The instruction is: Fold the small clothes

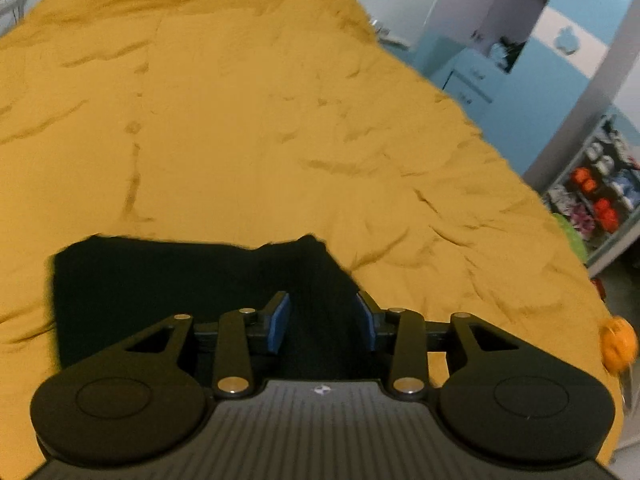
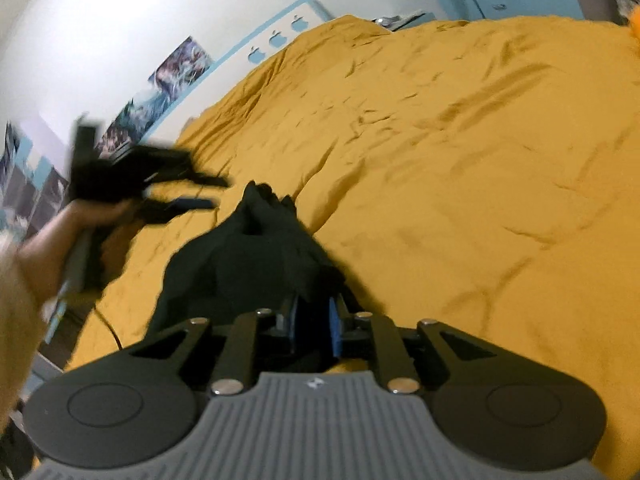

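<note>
My right tongs [image 2: 314, 328] pinch the black garment [image 2: 256, 256], lifting it off the bed [image 2: 460, 160] for folding; my left tongs [image 1: 324, 320] hover wide open, holding nothing.

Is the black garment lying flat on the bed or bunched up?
Bunched up at one end: the right tool pinches the black garment into a ridge over the yellow bedspread. The left tool is open.

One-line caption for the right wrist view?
Right gripper pinches black garment above the mustard bedspread; left gripper blurred, open.
</note>
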`<move>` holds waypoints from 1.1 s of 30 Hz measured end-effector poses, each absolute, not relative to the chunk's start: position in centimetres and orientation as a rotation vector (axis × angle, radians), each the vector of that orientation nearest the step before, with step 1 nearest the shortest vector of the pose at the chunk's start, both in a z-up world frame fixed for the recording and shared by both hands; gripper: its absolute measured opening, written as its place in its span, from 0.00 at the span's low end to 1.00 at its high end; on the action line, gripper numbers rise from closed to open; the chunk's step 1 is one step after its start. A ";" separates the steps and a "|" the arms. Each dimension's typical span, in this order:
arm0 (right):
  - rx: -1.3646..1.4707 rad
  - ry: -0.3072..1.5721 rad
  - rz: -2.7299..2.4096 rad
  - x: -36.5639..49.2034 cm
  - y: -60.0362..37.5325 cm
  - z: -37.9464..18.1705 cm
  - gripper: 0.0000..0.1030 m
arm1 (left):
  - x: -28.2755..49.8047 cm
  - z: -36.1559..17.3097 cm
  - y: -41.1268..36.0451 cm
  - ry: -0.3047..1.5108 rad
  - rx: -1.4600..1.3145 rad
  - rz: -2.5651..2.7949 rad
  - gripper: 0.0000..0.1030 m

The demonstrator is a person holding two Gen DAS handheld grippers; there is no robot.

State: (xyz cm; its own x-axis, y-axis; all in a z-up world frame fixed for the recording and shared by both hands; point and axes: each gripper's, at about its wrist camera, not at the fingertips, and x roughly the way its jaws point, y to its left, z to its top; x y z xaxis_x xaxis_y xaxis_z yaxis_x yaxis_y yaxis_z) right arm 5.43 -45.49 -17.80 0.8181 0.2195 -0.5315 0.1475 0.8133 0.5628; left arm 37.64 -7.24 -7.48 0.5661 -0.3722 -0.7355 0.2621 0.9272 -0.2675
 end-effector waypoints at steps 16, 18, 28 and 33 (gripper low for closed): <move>0.610 0.646 0.028 6.3 -44.9 -16.2 0.23 | 14.3 -11.4 4.8 0.833 -0.024 -0.420 0.44; 0.600 0.656 0.022 6.3 -44.6 -16.2 0.23 | 13.8 -11.6 4.1 0.813 0.045 -0.420 0.46; 0.582 0.680 0.016 7.2 -43.9 -16.7 0.24 | 12.4 -13.6 2.2 0.803 0.238 -0.449 0.42; 0.592 0.672 0.014 7.8 -43.9 -17.0 0.24 | 12.7 -13.7 2.6 0.792 0.220 -0.456 0.11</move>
State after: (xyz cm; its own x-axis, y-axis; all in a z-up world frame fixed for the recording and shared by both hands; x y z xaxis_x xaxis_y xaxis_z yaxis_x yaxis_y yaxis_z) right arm 7.77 -43.92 -16.99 0.7890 0.1985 -0.5814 0.1734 0.8358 0.5208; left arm 12.70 2.59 -13.67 0.6122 -0.3111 -0.7269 0.4725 0.8811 0.0209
